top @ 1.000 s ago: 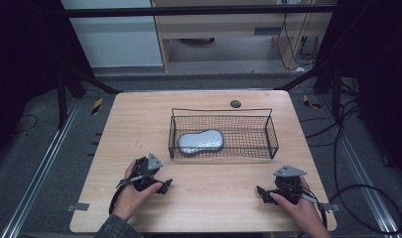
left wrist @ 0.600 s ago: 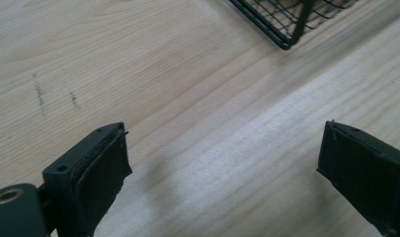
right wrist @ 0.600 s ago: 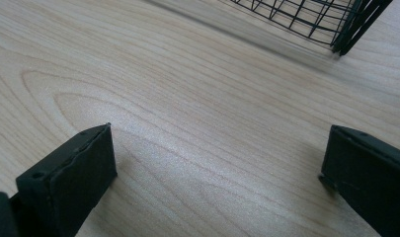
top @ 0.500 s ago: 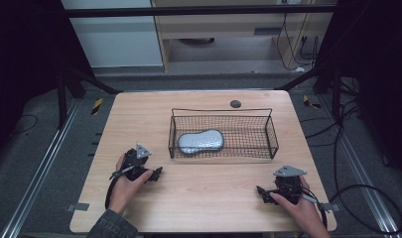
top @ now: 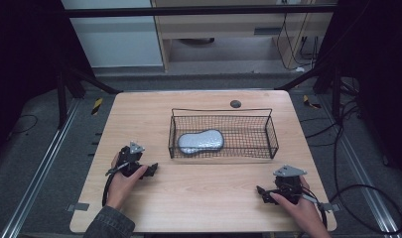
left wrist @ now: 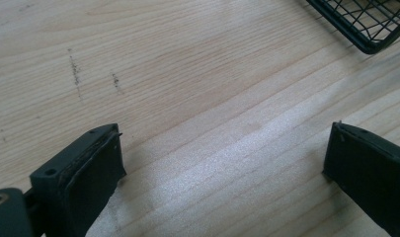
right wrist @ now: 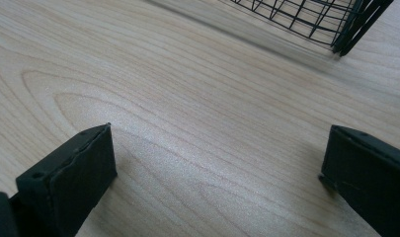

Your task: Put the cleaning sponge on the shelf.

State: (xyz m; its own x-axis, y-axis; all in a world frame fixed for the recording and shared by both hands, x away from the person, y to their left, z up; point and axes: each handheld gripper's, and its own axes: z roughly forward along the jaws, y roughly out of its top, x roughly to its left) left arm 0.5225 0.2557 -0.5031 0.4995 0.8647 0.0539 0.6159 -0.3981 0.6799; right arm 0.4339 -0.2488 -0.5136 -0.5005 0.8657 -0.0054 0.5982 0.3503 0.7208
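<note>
Left gripper [top: 148,169]: held low over wooden table [top: 208,198], jaws spread wide, nothing between them but bare wood grain; faint dark scuff marks [left wrist: 76,74] on the surface ahead of its jaws. Corner of black wire basket [top: 223,130] just ahead and off to one side in the left gripper view.

Right gripper [top: 262,192]: likewise released, jaws far apart over bare tabletop, grey three-cornered plate [top: 289,171] on top; basket corner ahead of it, near but not touching.

Basket: upright, ahead of and between both grippers. Contains one silvery, peanut-shaped object [top: 200,141], lying flat in the end nearer the left gripper.

Small dark round spot [top: 235,103] on the table: beyond the basket, well apart from both grippers.
</note>
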